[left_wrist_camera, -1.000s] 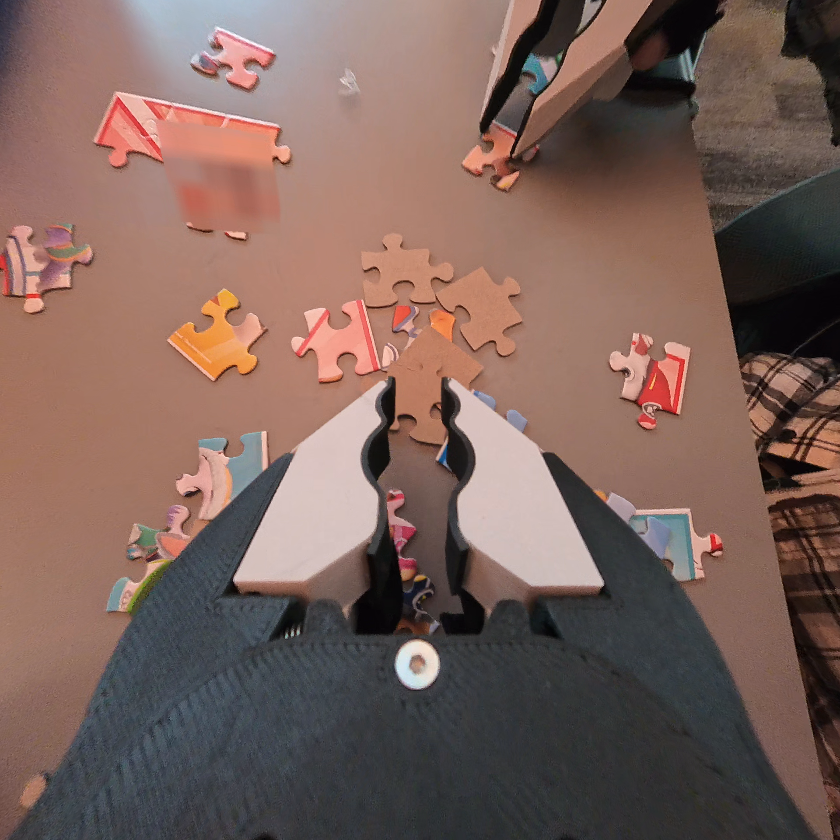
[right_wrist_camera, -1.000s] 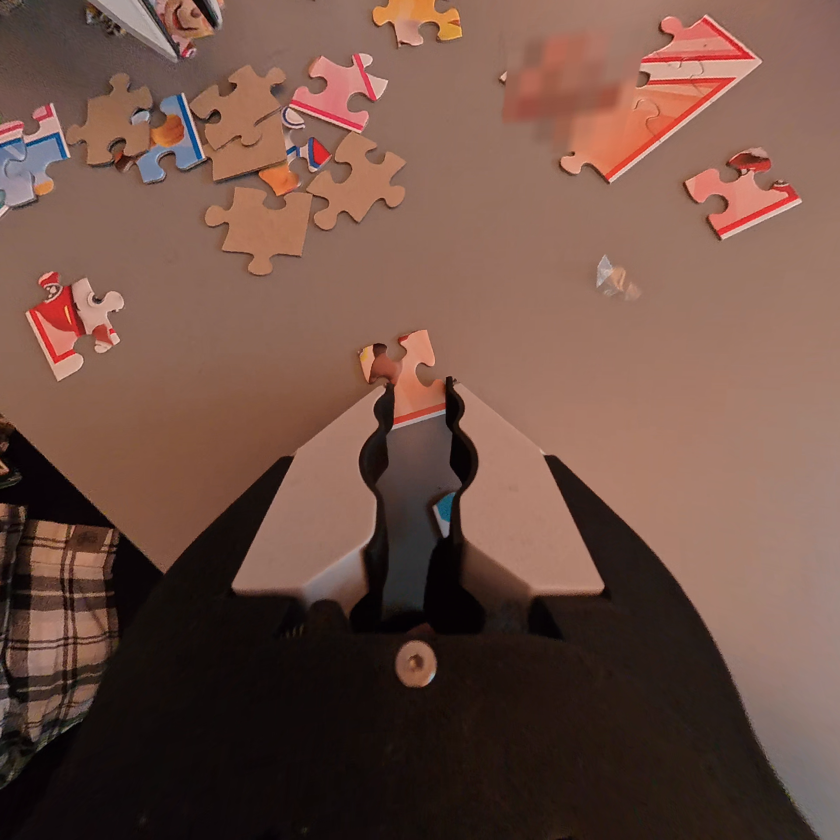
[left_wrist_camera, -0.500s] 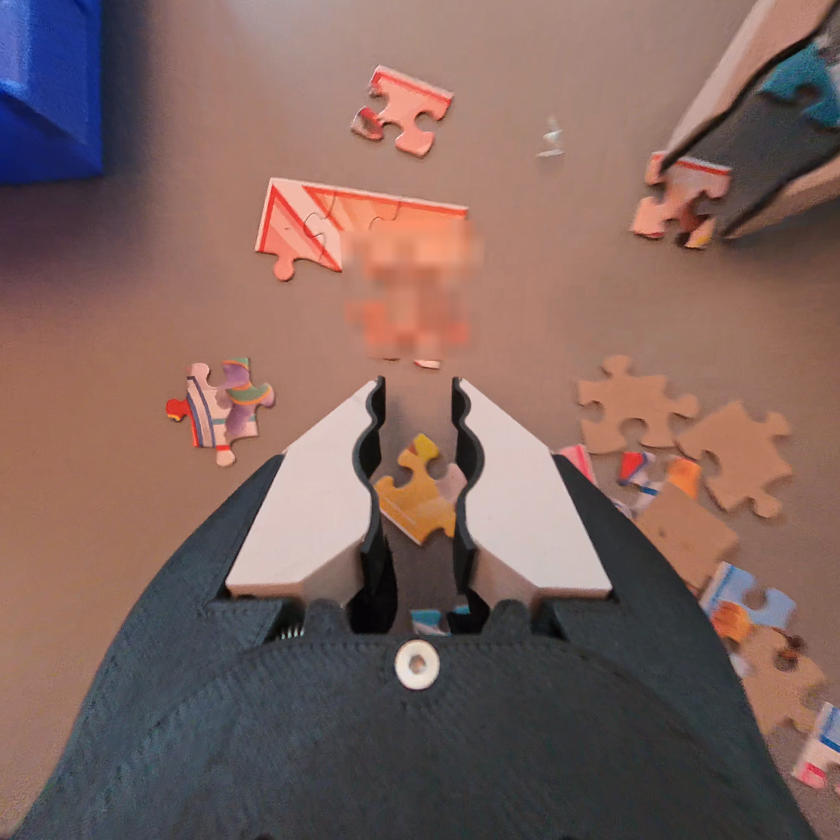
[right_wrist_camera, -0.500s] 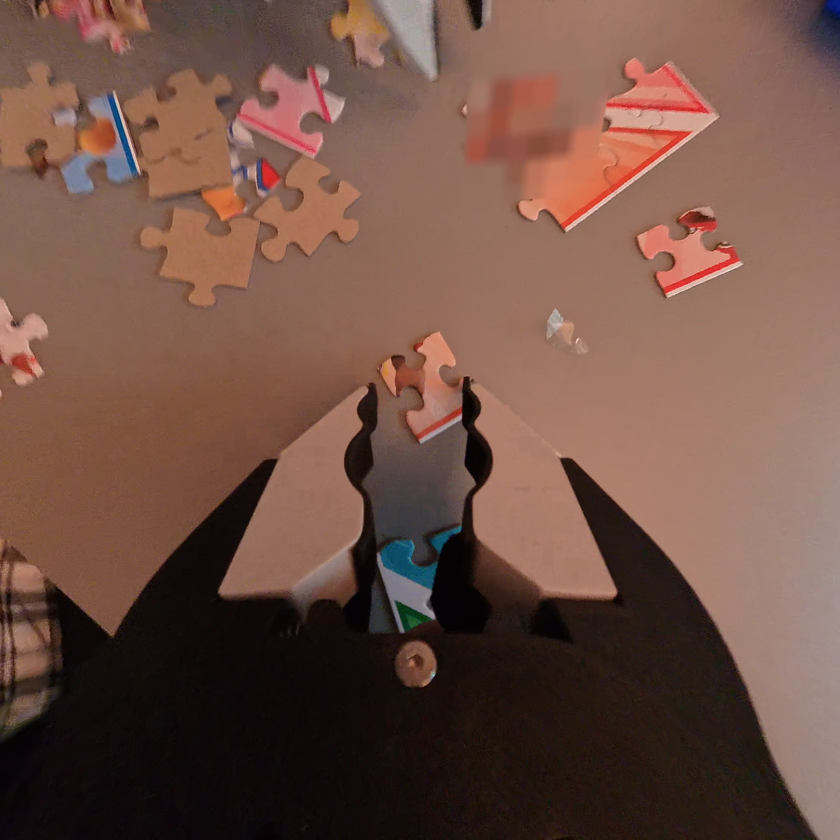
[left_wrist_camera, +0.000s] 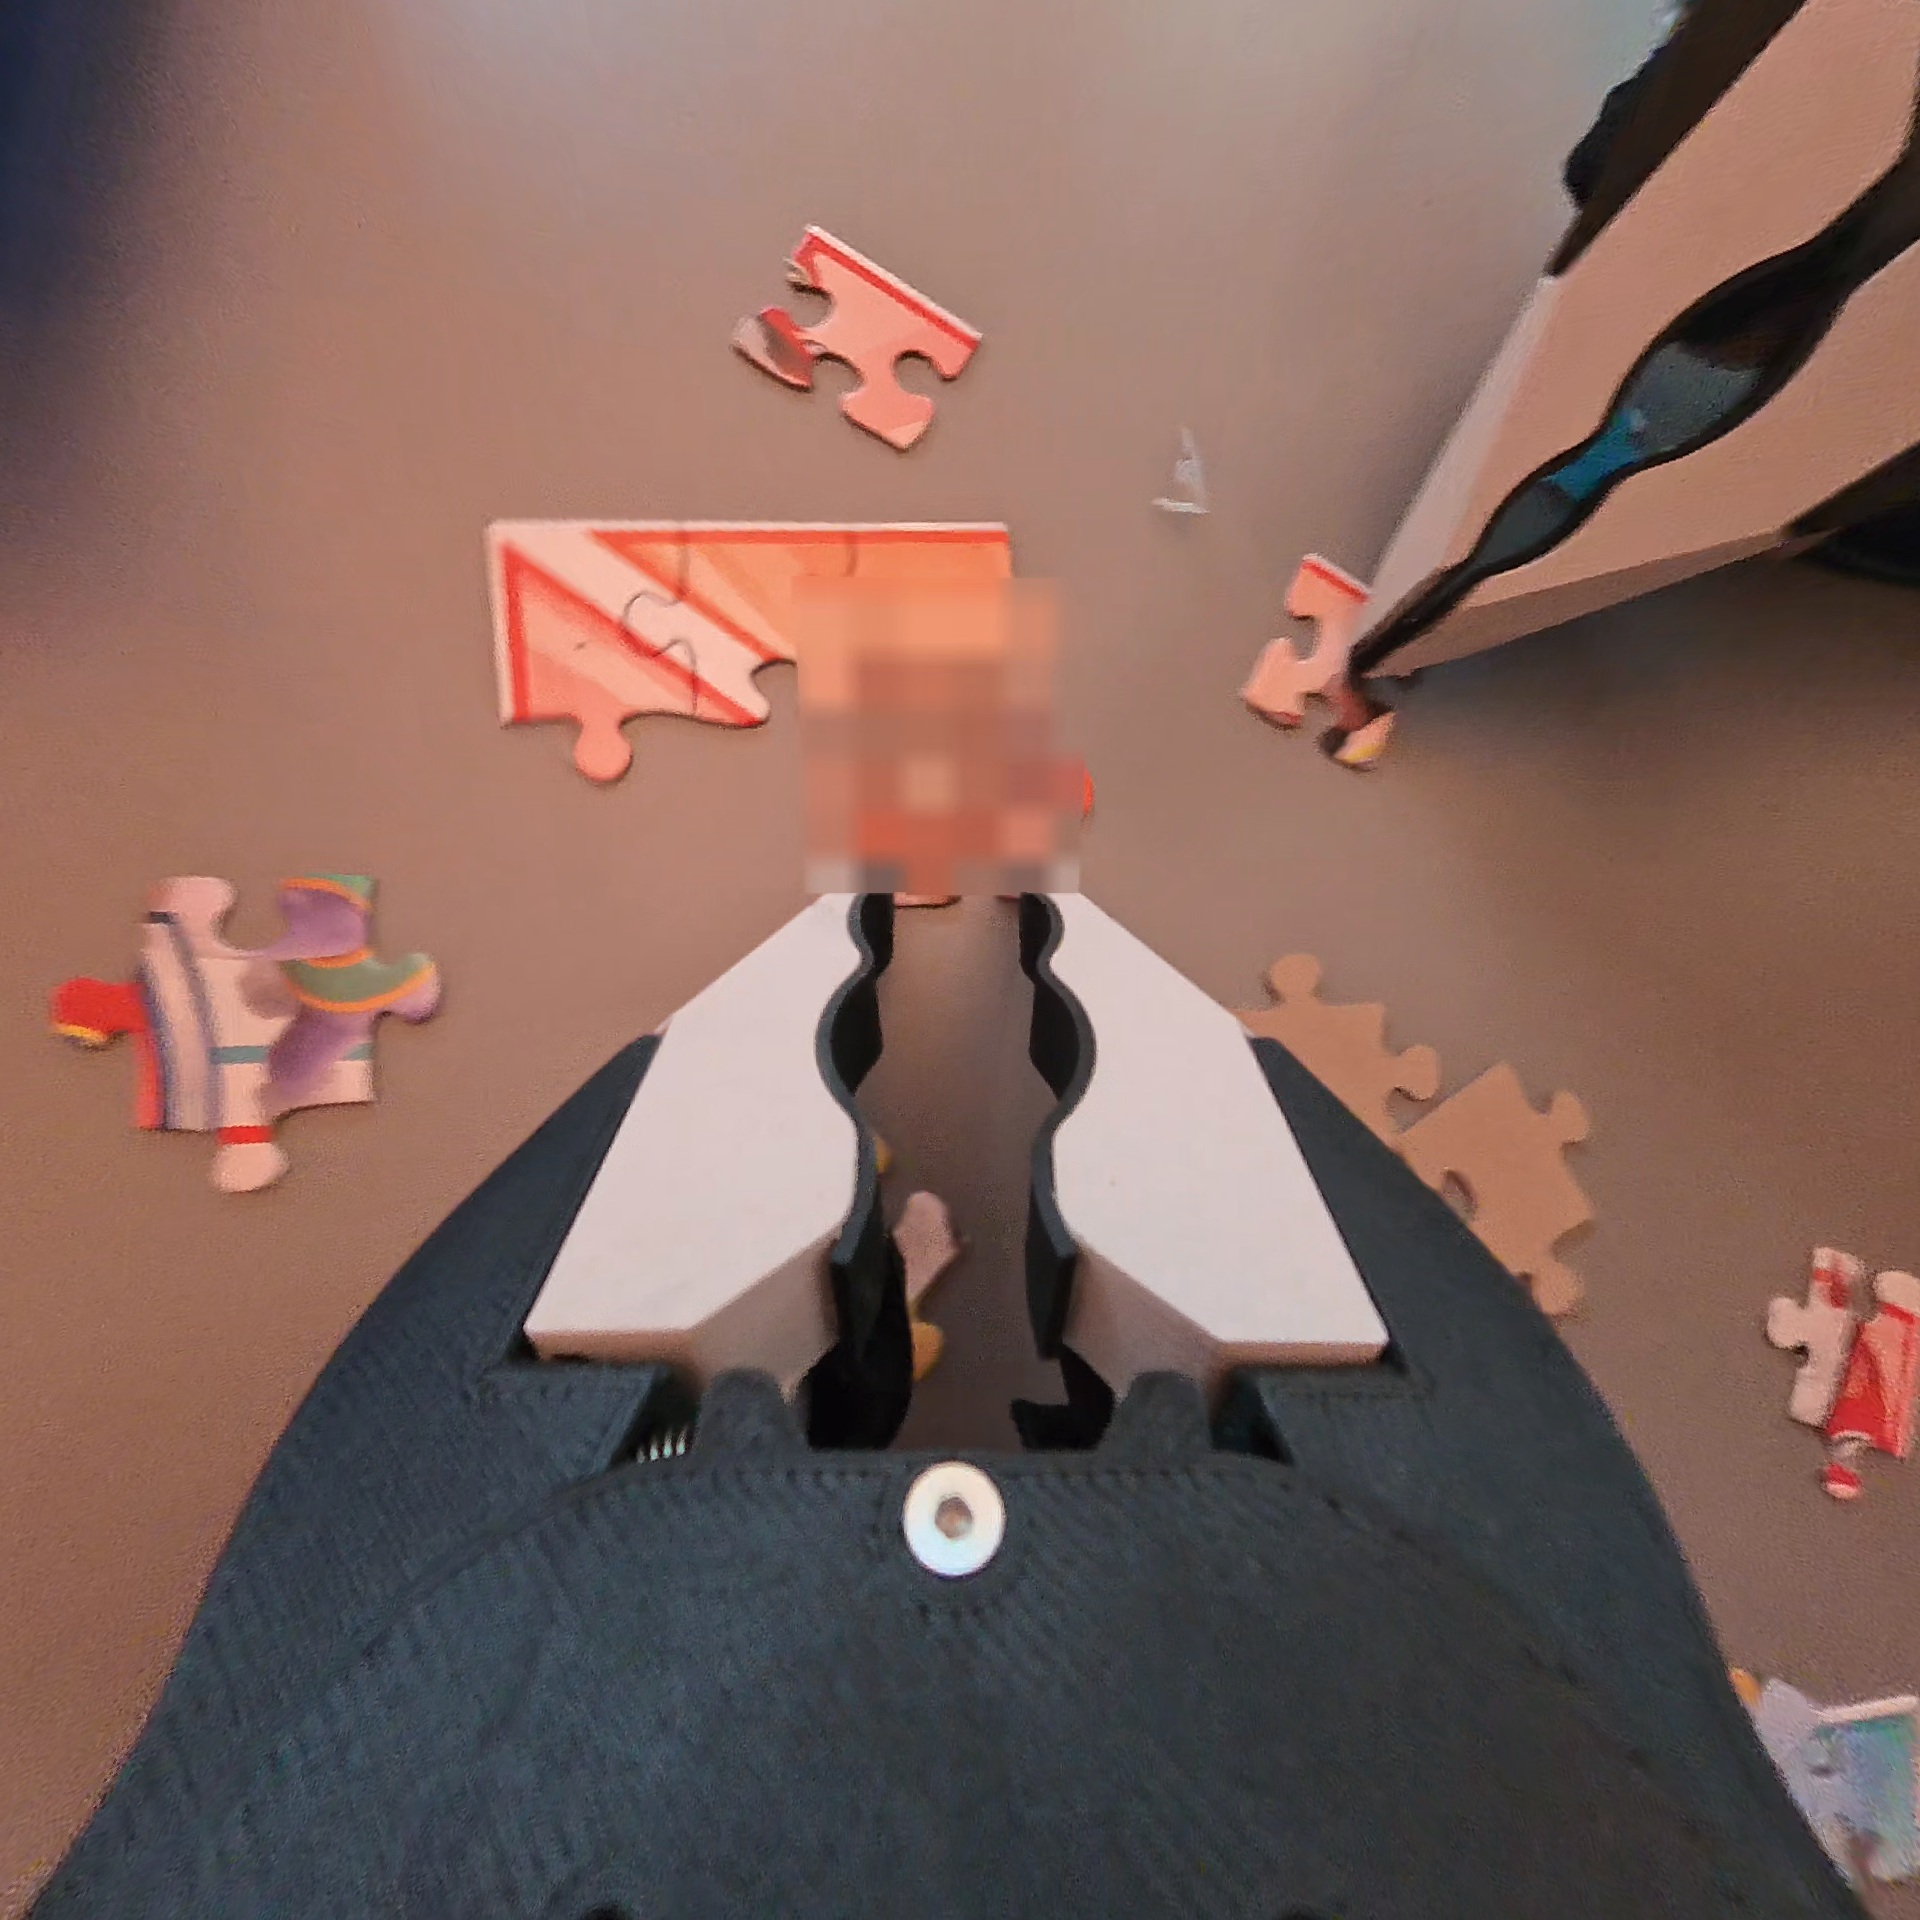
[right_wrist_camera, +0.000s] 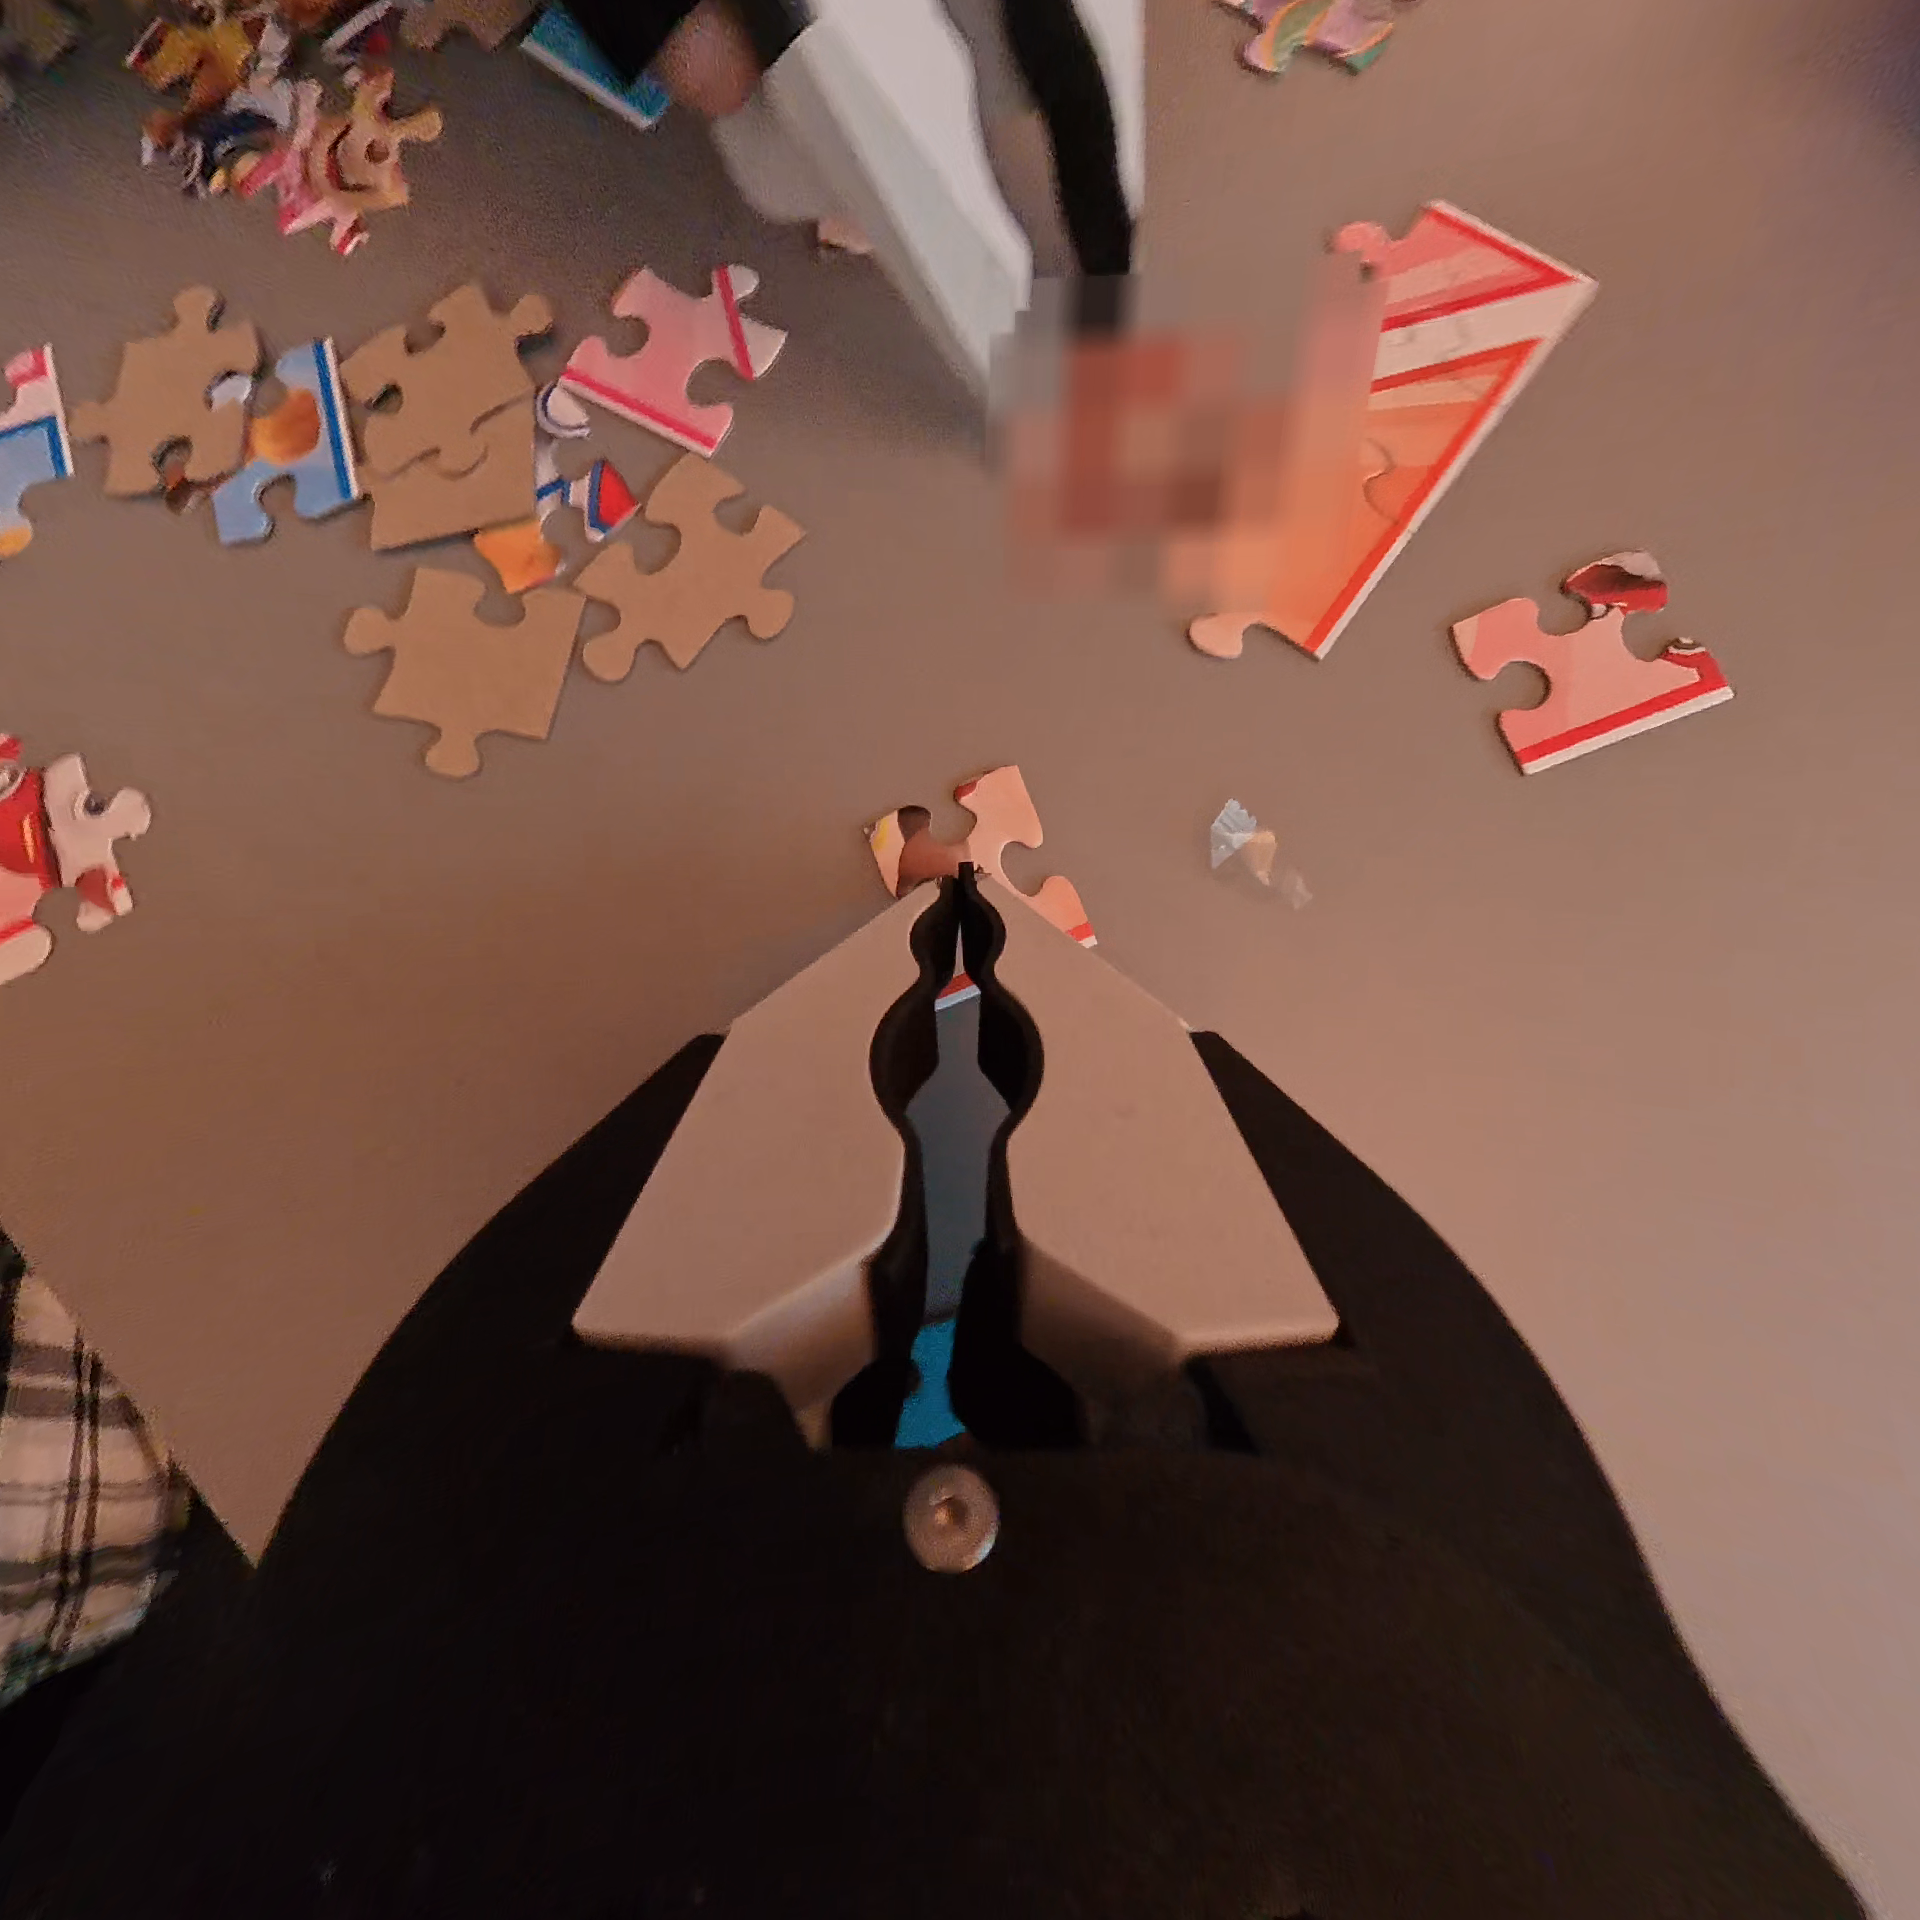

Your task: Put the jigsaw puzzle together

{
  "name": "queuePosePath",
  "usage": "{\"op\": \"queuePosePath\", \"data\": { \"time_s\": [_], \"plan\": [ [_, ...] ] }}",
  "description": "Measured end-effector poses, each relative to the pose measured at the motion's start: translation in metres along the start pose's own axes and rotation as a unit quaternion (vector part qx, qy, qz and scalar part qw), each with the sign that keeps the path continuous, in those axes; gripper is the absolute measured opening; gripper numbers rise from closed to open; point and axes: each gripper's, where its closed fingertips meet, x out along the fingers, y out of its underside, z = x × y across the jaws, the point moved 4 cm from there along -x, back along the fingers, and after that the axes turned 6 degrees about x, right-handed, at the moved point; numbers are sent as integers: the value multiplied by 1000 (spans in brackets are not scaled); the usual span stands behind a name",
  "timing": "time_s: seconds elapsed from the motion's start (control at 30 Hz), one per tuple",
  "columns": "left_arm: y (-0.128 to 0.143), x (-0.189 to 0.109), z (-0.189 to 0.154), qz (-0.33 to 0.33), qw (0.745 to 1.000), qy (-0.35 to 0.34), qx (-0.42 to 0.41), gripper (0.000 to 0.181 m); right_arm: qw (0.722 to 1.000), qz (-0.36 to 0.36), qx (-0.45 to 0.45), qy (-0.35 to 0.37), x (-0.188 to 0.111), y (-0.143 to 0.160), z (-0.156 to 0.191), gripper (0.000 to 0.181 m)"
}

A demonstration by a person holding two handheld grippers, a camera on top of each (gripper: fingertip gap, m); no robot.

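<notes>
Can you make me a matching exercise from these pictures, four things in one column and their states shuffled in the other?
Things:
1. left hand-held gripper
2. right hand-held gripper
3. joined pink section
4. brown pieces

States:
A. lying face down on the table
B. shut on a pink piece
C. several pieces already fitted together
D. open, holding nothing

Pairs: 1-D, 2-B, 3-C, 4-A

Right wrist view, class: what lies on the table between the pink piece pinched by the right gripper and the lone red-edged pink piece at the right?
A small crumpled clear scrap; otherwise bare table.
</notes>
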Motion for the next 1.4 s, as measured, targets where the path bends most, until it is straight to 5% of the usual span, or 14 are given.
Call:
{"op": "queuePosePath", "data": {
  "time_s": [0.13, 0.2, 0.4, 0.67, 1.03, 1.27, 1.4],
  "plan": [
    [-1, 5, -25, 6, 1000, 19, 4, 17, 1000, -1, 6, 20, 4, -5, -1, 0],
    [-2, 7, -37, 19, 999, 30, 21, 17, 999, 2, -5, 32, 5, -7, -1, 18],
    [-4, 9, -38, 23, 999, 13, 44, 21, 998, 25, -50, 28, 5, -9, -4, 16],
    [-6, 11, -38, 22, 998, 11, 55, 21, 998, 35, -54, 0, 12, -19, -20, 37],
    [-6, 10, -35, 27, 997, 7, 68, 24, 999, 10, -24, -40, 12, -19, -25, 10],
    [-4, 10, -38, 36, 996, 1, 85, 29, 999, 17, -31, -29, 13, -17, -1, 11],
    [-3, 10, -47, 37, 996, 21, 84, 23, 999, 13, -12, 34, 12, -15, -6, 16]
  ]
}}
